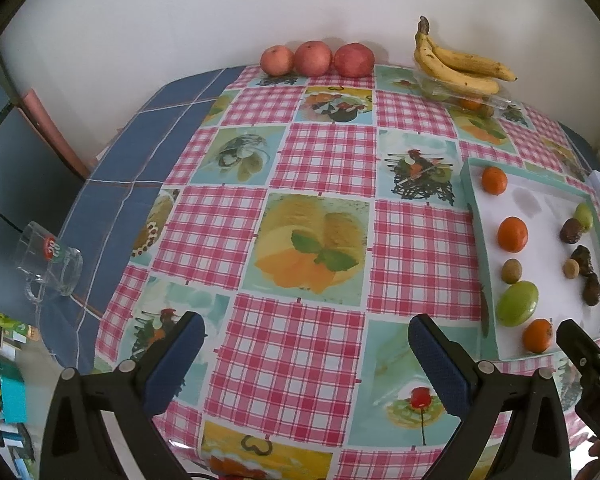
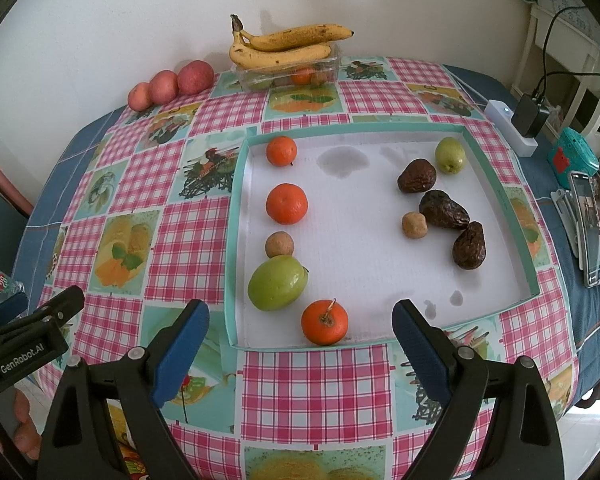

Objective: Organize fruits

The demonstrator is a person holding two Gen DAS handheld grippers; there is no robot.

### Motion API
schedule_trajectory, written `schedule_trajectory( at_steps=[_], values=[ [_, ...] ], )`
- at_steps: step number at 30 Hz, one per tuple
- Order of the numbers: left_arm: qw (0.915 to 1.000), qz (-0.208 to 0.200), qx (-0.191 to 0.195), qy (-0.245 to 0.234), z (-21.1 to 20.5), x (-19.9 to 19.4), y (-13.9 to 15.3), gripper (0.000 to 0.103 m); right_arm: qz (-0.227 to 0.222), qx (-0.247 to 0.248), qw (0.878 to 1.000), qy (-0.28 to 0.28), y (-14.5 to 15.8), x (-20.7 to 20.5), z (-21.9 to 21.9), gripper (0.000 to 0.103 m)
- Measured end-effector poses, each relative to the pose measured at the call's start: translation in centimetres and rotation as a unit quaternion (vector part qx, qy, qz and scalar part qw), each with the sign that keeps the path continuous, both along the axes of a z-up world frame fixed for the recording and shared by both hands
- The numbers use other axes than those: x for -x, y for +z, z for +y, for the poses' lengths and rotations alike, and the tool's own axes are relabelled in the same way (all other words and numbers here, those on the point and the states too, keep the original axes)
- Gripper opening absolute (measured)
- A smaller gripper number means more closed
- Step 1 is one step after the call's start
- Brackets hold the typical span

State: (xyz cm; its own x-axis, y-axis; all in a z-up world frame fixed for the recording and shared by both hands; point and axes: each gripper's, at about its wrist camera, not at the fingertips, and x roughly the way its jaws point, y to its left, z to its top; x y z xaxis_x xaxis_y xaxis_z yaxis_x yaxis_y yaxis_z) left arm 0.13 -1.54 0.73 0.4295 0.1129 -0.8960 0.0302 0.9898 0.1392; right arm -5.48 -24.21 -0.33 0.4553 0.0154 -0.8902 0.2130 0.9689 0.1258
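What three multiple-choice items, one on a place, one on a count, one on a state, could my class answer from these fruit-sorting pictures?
1. Where do the bananas lie?
A. in the tray
B. on top of a clear tub
C. beside the glass mug

2. How many oranges lie in the tray?
A. one
B. three
C. five

3. How does the right gripper stand?
A. open, holding nothing
B. shut on an orange
C. shut on a banana

Answers:
1 B: the bananas rest across the clear tub by the wall.
2 B: three oranges sit along the tray's left side.
3 A: its jaws are spread wide, with nothing between them.
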Motion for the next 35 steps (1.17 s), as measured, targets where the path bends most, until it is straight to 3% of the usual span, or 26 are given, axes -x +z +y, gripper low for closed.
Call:
schedule_trajectory(
  at_steps=[35],
  values=[
    [0.9996,0.001,-0.028,0.009,0.00,0.02,0.13,0.103,0.002,0.000,1.000,0.001,-0.08,-0.06,0.01,0.093]
  ],
)
